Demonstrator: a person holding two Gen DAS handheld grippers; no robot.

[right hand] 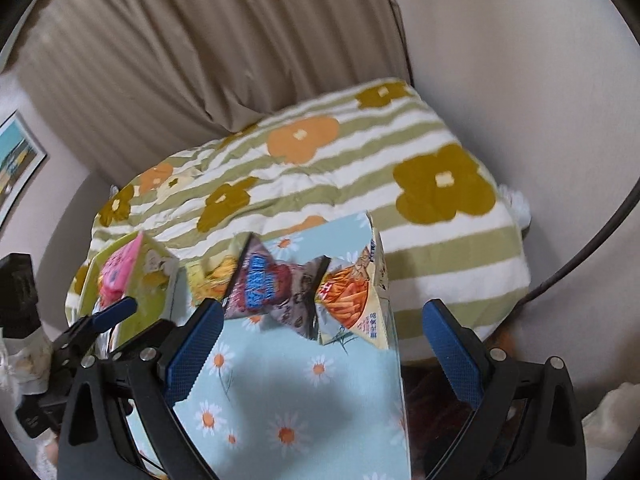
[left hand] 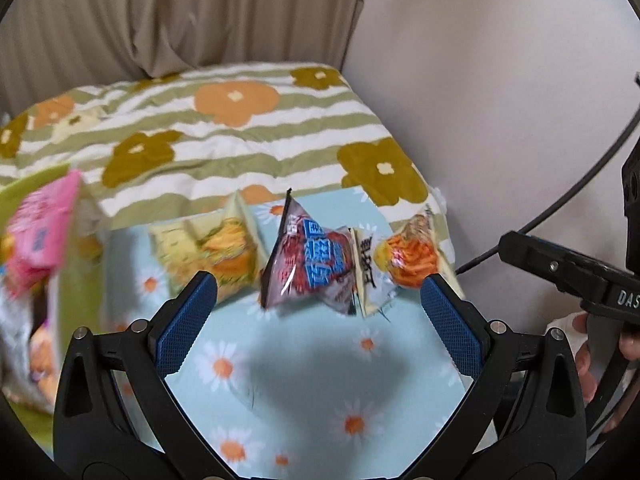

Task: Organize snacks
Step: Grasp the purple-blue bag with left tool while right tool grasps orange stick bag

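Note:
Three snack bags lie in a row on a light blue daisy cloth (left hand: 304, 380): a yellow bag (left hand: 216, 252), a dark red and blue bag (left hand: 316, 272), and a white bag with orange sticks (left hand: 408, 264). They also show in the right wrist view: the yellow bag (right hand: 212, 276), the red and blue bag (right hand: 272, 288), the orange-stick bag (right hand: 352, 296). My left gripper (left hand: 320, 304) is open and empty just short of the red and blue bag. My right gripper (right hand: 324, 328) is open and empty near the bags. A green box (left hand: 76, 280) at left holds a pink packet (left hand: 40, 224).
The green box shows in the right wrist view (right hand: 152, 276) with the pink packet (right hand: 116, 272). A striped flowered quilt (left hand: 240, 132) lies behind the cloth. A beige curtain (right hand: 200, 60) and a white wall (left hand: 500, 80) stand behind. The cloth's right edge (right hand: 400, 380) drops off.

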